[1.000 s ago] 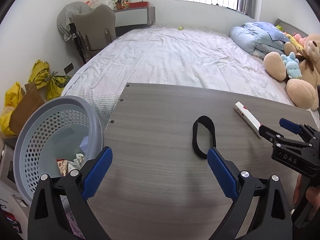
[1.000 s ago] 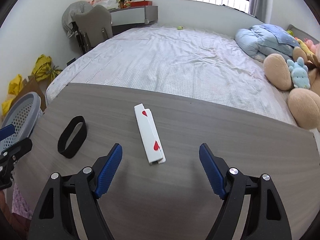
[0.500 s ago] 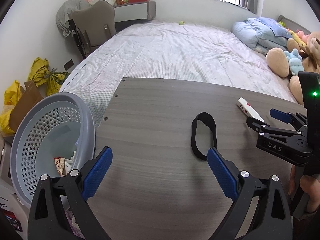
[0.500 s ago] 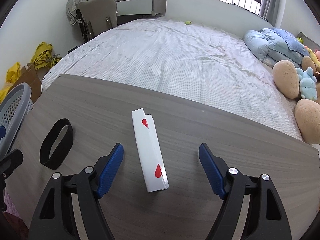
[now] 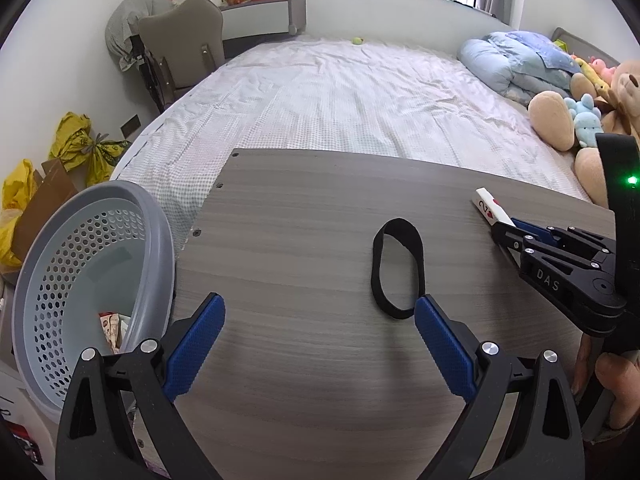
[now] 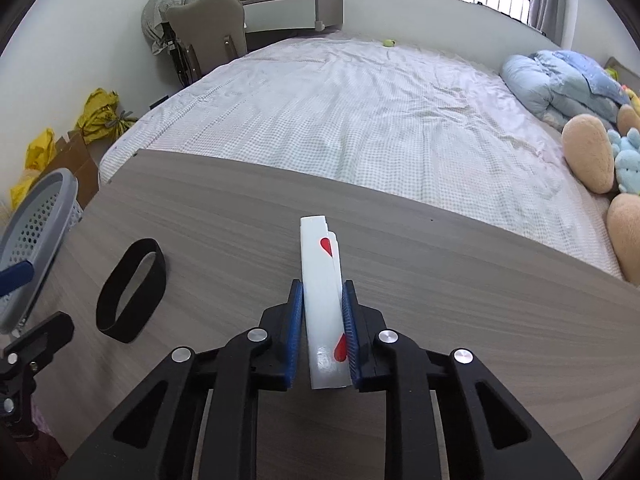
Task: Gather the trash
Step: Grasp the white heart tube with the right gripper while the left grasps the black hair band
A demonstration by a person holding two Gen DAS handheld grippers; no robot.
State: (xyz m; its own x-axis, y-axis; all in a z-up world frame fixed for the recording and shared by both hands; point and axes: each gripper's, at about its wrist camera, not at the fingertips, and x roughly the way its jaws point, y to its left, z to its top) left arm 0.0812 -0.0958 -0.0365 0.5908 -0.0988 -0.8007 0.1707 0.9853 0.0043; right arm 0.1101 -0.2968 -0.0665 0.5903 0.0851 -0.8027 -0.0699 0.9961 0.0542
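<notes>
Between the blue pads of the right gripper [image 6: 321,330] sits a folded white card [image 6: 323,300] printed with red hearts, clamped on both long sides and lying lengthwise on the grey wooden board [image 6: 440,280]. Left of it lies a black elastic band [image 5: 397,267], flat in an oval loop, near the left gripper [image 5: 320,340], whose jaws are spread wide. Farther left stands the grey perforated basket [image 5: 80,264] holding wrappers.
</notes>
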